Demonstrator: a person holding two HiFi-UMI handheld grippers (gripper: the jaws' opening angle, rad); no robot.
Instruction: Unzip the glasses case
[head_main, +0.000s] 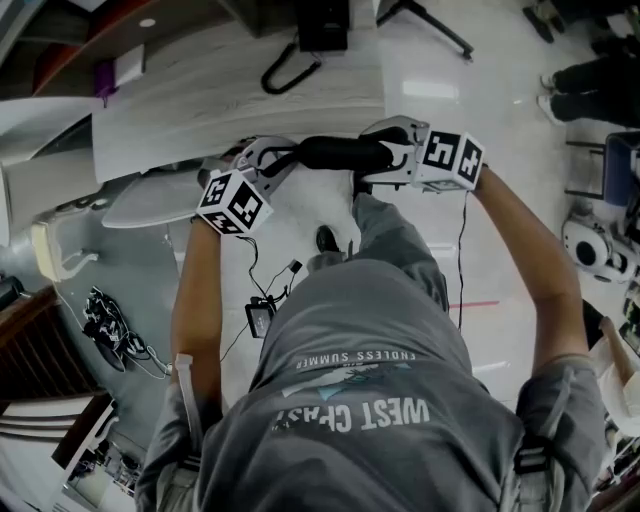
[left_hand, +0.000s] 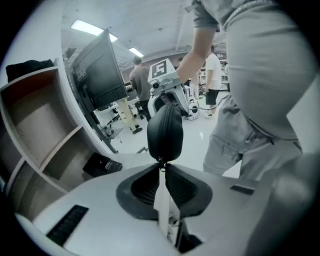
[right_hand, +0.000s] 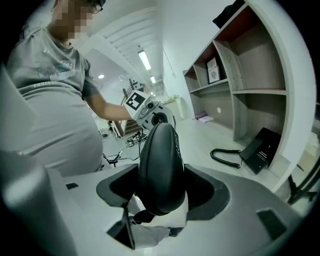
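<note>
Your right claw (right_hand: 160, 192) grips the glasses case (right_hand: 161, 160) between its jaws. Your left claw (left_hand: 163, 176) is closed on the zipper pull (left_hand: 161, 163) at its tips.

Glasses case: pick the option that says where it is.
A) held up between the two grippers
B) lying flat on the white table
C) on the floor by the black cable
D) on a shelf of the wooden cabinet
A: the glasses case spans the gap between the left gripper, whose jaws pinch its zipper pull, and the right gripper, clamped on its other end, clear of any surface.
</note>
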